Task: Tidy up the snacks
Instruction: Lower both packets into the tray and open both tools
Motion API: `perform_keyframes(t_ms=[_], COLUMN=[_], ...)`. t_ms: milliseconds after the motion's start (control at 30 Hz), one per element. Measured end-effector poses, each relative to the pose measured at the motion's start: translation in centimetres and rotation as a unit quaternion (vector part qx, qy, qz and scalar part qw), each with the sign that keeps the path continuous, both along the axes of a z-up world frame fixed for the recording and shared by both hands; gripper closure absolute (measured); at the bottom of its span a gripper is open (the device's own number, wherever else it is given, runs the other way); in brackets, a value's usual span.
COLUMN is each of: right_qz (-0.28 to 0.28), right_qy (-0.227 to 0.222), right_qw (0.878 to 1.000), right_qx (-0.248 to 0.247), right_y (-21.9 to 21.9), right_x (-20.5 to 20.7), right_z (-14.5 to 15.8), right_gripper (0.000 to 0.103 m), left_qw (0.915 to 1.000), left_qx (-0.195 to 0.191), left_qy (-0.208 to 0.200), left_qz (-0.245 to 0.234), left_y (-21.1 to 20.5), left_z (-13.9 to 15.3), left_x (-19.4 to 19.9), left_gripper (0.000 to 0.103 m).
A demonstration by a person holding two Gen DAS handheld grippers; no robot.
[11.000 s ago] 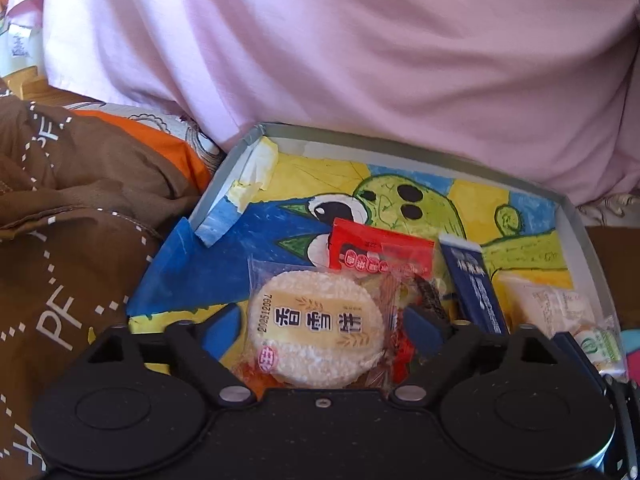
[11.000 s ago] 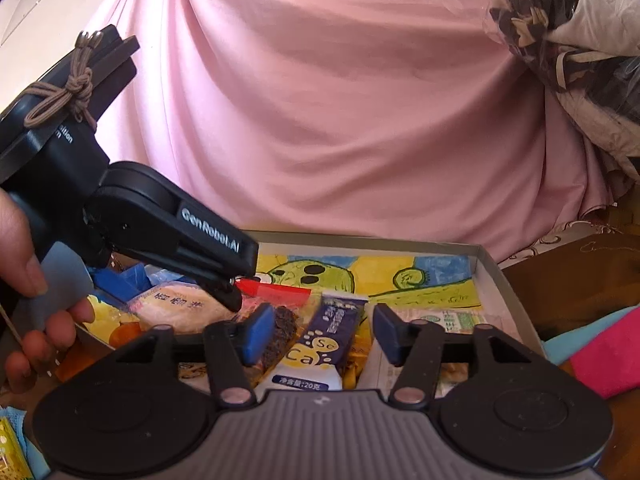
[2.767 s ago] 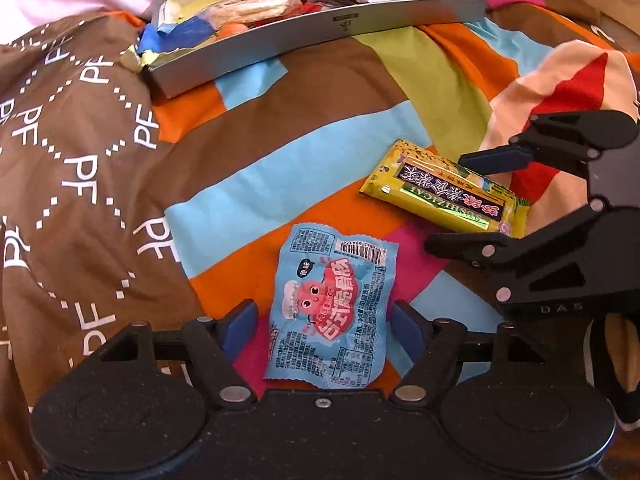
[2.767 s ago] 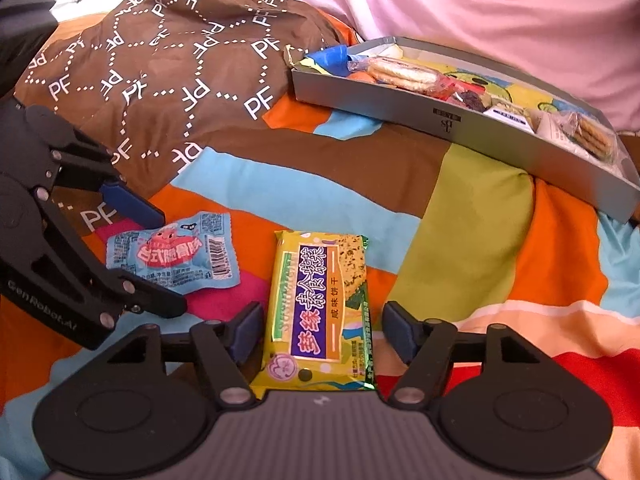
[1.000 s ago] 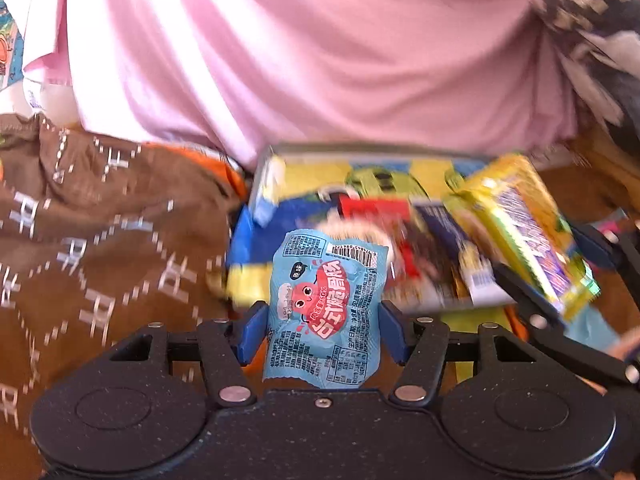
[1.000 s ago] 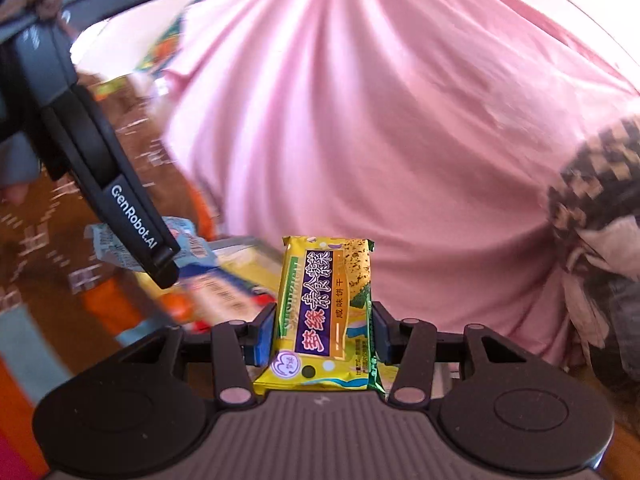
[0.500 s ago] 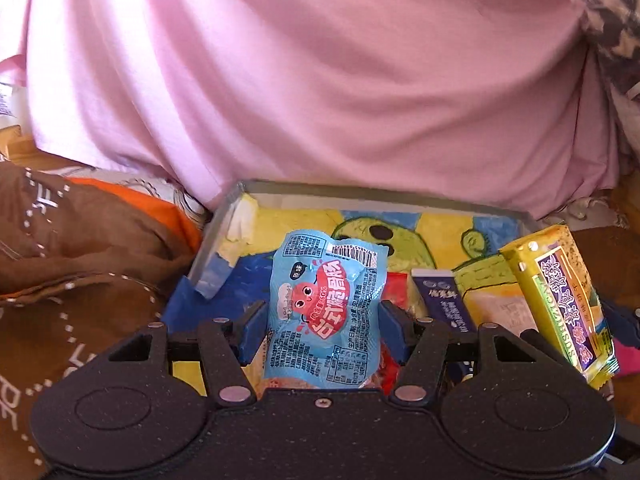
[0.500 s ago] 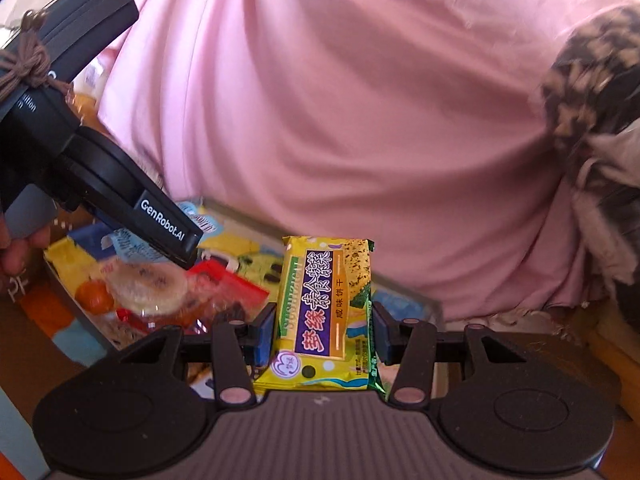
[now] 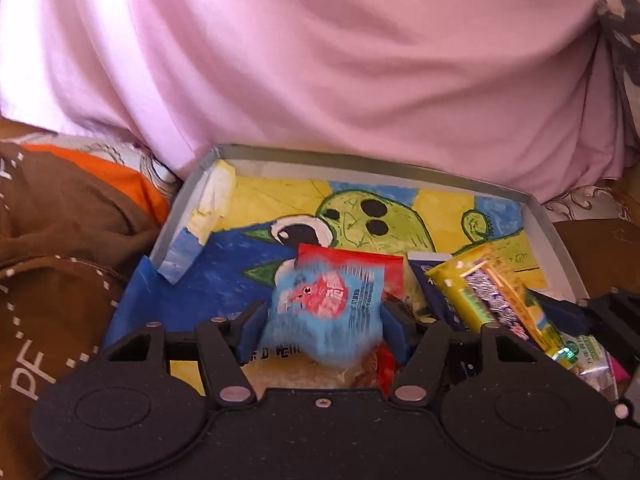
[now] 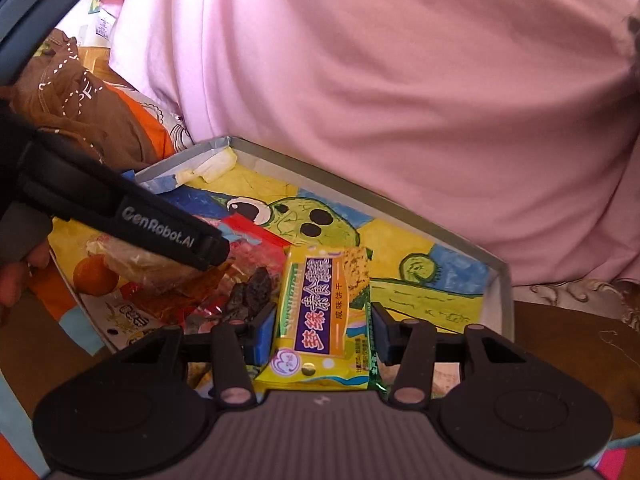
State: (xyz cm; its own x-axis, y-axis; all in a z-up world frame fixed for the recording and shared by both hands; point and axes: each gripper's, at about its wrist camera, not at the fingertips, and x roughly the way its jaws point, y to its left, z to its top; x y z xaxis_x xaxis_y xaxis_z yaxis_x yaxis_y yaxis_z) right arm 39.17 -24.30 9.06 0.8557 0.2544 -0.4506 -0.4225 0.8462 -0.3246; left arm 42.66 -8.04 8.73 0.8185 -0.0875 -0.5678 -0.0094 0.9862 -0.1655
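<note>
A grey tray (image 9: 360,158) with a painted green cartoon on its floor holds several snacks. My left gripper (image 9: 324,328) is over the tray's near side. Its blue pads press both side edges of a blue packet with a red figure (image 9: 324,312); the packet is blurred and tipped forward. My right gripper (image 10: 324,336) is shut on a yellow biscuit packet (image 10: 320,308), held just above the tray (image 10: 400,208). The same yellow packet (image 9: 492,296) appears at the right of the left wrist view. The left gripper's black finger (image 10: 172,236) crosses the right wrist view from the left.
In the tray lie a red packet (image 9: 352,258), a dark blue bar (image 9: 432,280), a round rice cracker (image 10: 136,260) and a bag of dark dried fruit (image 10: 252,284). Pink cloth (image 9: 320,60) rises behind the tray. Brown bedding (image 9: 48,240) lies to its left. A hand (image 10: 16,272) grips the left tool.
Both grippers have lifted their packets off the bedspread and carried them over the tray. Since half a second ago both have come lower, and the blue packet has tipped forward and blurred.
</note>
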Motion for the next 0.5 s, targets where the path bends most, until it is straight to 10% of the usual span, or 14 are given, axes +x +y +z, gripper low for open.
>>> perform_keyframes(t_ms=[500], right_qz=[-0.013], right_qy=[-0.059], right_qw=[0.998], right_qx=[-0.003], right_y=[1.2], right_x=[-3.7], right_z=[4.0], right_gripper=[0.008], left_qw=[0.9951], left_qx=[-0.055], left_qy=[-0.057], left_qz=[0.058], left_y=[3.5], left_z=[2.7], left_x=[-4.6], left_gripper=[0.004])
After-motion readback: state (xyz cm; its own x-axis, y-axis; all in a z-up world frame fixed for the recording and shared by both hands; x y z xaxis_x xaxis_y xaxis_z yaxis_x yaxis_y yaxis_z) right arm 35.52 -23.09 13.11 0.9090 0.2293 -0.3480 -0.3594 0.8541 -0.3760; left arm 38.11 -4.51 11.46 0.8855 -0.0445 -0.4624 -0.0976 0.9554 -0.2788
